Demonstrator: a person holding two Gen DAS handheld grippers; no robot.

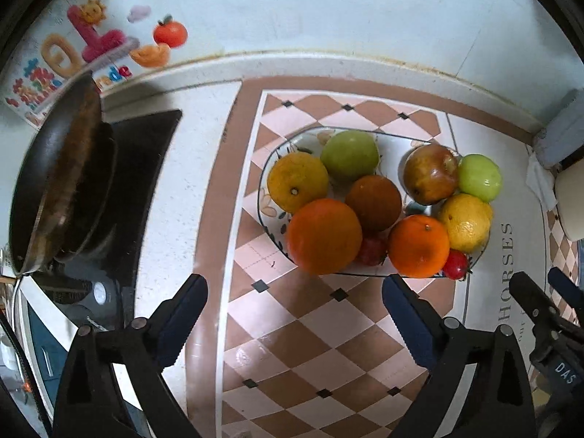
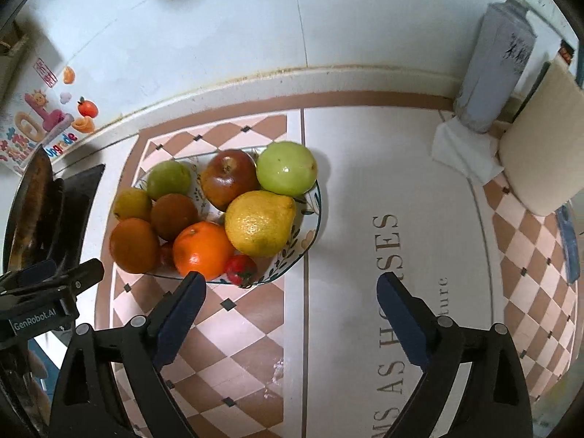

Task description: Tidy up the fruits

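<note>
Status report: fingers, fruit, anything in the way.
Left gripper and right gripper open, empty, above the counter. Fruit piled on the plate. Nothing in the way.

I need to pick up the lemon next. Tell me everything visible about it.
The lemon is large, yellow and dimpled, with a blunt nipple end and a glossy patch. It lies on its side at the near right of the plate, whole and unheld. It touches the orange, the red apple and the green apple, and a strawberry sits just below it. Both grippers stand open, clear of it.
</note>
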